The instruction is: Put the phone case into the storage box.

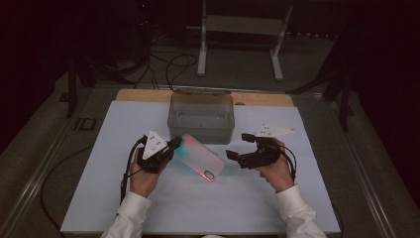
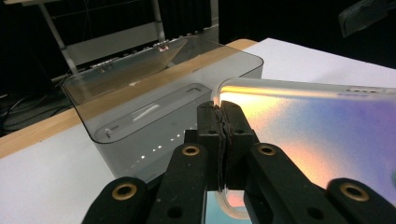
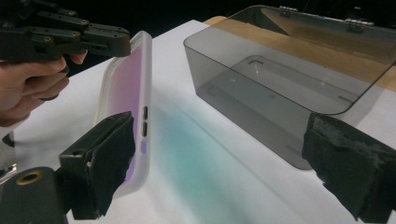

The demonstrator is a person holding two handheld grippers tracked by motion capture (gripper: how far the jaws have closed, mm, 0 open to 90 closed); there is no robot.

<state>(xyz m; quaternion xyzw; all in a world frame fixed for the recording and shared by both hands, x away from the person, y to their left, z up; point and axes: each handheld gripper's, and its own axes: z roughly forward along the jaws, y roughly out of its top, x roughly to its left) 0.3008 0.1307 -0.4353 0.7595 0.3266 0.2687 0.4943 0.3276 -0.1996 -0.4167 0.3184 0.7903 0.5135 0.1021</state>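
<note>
A translucent phone case (image 1: 200, 157) with a pink-to-teal sheen lies slanted over the white mat (image 1: 124, 198), one end raised. My left gripper (image 1: 176, 144) is shut on that raised end; in the left gripper view its pads (image 2: 220, 116) pinch the case's rim (image 2: 317, 126). My right gripper (image 1: 238, 146) stands open just right of the case's lower end, touching nothing. In the right gripper view the case (image 3: 128, 93) stands on edge just beyond my left pad (image 3: 107, 158), with the right pad (image 3: 350, 163) far apart from it. The left gripper (image 3: 116, 44) holds the case's top there.
A smoky clear plastic box (image 1: 201, 116), open on top and empty, stands behind the case at the mat's far middle. A wooden strip (image 1: 257, 98) runs along the table's back edge. Cables and a metal stand (image 1: 237, 29) lie beyond.
</note>
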